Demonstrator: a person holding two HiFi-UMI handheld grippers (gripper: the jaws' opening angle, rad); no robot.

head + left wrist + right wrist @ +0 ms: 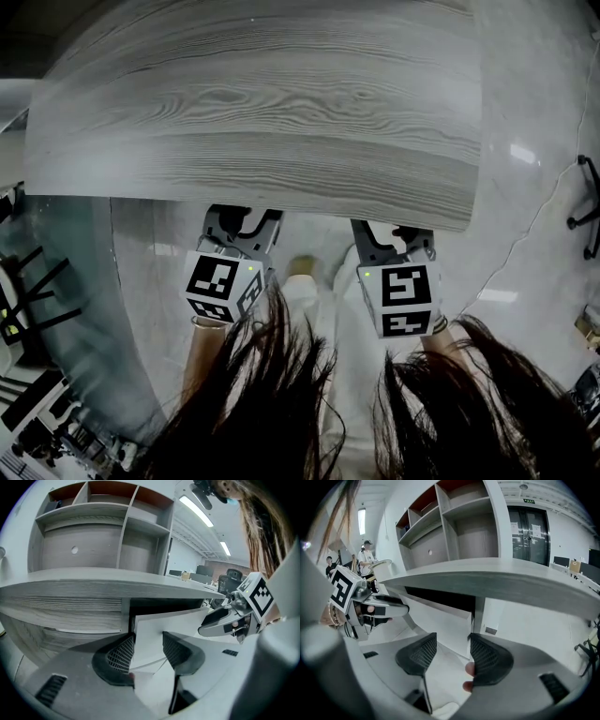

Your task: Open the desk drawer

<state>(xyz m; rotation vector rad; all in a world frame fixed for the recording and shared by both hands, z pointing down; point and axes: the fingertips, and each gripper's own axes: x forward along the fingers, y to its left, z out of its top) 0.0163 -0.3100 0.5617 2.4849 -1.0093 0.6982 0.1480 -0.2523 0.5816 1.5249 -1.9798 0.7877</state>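
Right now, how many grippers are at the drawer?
2. The left gripper is at the left end of the drawer, under the desk, jaws apart. The right gripper is at the right end, jaws apart too. None seems hidden.

I look down on the desk [281,122]: a broad top of grey wood grain with a rounded front edge. At its back a shelf unit [122,536] stands right on the top. It is grey as well, with open compartments, and the upper ones are reddish-brown inside. Under the top's front edge sits the white drawer [159,620], with a dark gap above it. Toward the desk's left end something pale [380,566] rests on the top, maybe a cup; I can't tell from here. The desk stands on a glossy pale floor [525,216], and black chair legs [586,202] rest on that floor at the right.
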